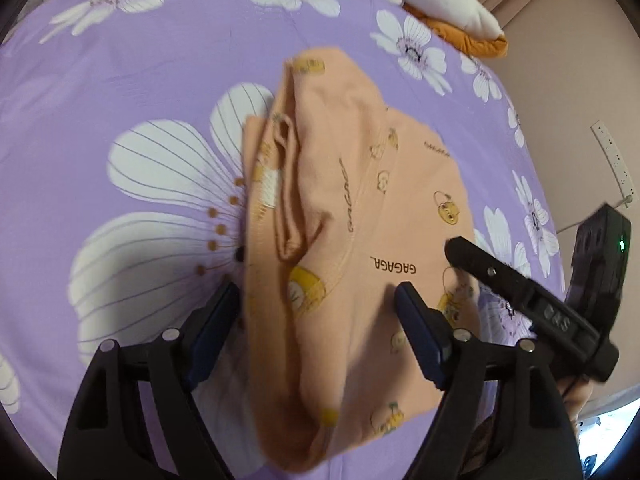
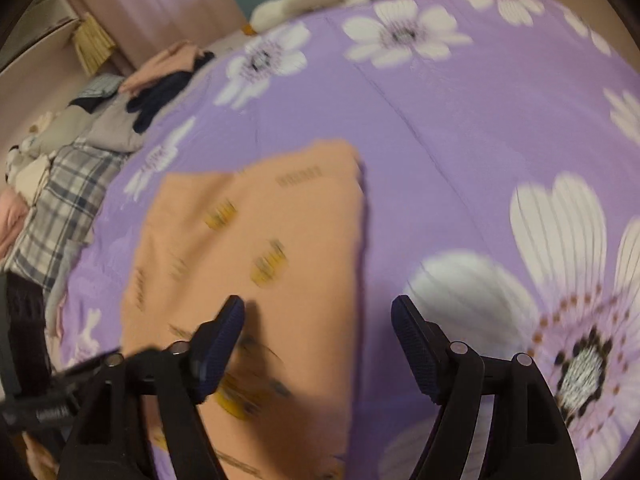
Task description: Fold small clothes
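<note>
A small peach garment [image 1: 360, 208] with yellow cartoon prints and the word GAGAGA lies partly folded on the purple flowered bedsheet [image 1: 120, 80]. My left gripper [image 1: 316, 296] hovers open over its near part, one pad off its left edge and one above the cloth. Nothing is pinched. My right gripper's black finger [image 1: 500, 276] reaches in over the garment's right edge. In the right wrist view the garment [image 2: 256, 232] is blurred. My right gripper [image 2: 318, 306] stands open above it, with the left pad over the cloth and the right pad over the bedsheet [image 2: 460, 120].
A heap of other clothes, with a plaid shirt [image 2: 68, 200] and dark and pink pieces [image 2: 168, 76], lies along the bed's edge. White and orange bedding [image 1: 448, 4] sits at the far end. A power strip [image 1: 614, 160] hangs on the wall beside the bed.
</note>
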Available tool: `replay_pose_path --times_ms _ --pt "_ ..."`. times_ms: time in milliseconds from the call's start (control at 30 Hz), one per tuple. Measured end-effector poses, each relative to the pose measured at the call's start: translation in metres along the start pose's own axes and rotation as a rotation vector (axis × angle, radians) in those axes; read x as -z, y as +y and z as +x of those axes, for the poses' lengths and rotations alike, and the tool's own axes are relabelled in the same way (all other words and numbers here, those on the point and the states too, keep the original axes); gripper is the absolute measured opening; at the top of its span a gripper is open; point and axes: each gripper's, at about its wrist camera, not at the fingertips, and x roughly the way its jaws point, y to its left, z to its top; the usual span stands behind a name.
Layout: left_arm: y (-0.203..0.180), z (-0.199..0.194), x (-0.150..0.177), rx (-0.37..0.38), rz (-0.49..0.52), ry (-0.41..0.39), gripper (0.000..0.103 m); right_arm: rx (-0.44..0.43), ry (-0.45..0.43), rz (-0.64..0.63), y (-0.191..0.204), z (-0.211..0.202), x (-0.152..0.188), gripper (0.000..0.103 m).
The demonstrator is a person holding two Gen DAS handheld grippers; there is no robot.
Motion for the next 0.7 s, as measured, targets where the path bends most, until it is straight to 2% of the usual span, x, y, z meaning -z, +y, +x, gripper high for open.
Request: replay_pose_path --times_ms 33,100,133,167,200,233,300,400,500,700 --pt "-0.002 0.003 -0.001 0.003 0.004 -0.015 0.078 -0.016 -0.003 0.010 -0.002 0.000 0.002 0.076" --pt "-0.004 0.005 -0.002 0.034 0.007 -0.027 0.070 -0.045 -0.015 0.019 -0.003 -0.002 0.002 0.072" --pt "-0.004 0.008 -0.004 0.062 -0.005 -0.020 0.068 -0.063 -0.017 0.019 -0.002 -0.002 0.002 0.068" --pt "-0.003 0.010 -0.005 0.072 -0.024 -0.017 0.064 -0.090 -0.017 0.019 0.000 -0.003 0.000 0.057" --pt "-0.002 0.010 -0.006 0.067 -0.032 -0.022 0.054 -0.116 -0.014 0.026 0.002 -0.001 0.001 0.054" --pt "-0.003 0.010 -0.007 0.064 -0.031 -0.025 0.050 -0.107 -0.019 0.023 0.004 0.000 0.002 0.053" --pt "-0.004 0.007 -0.007 0.062 -0.032 -0.033 0.036 -0.069 -0.032 0.000 0.009 0.002 0.004 0.039" --pt "-0.006 -0.001 -0.010 0.077 -0.037 -0.058 0.025 -0.072 -0.062 -0.023 0.015 -0.005 0.003 0.024" --pt "-0.012 -0.015 -0.011 0.096 -0.033 -0.082 0.022 -0.100 -0.107 -0.058 0.026 -0.021 -0.001 0.022" --pt "-0.037 -0.039 -0.017 0.105 0.039 -0.173 0.022 -0.149 -0.195 -0.117 0.041 -0.044 -0.023 0.021"
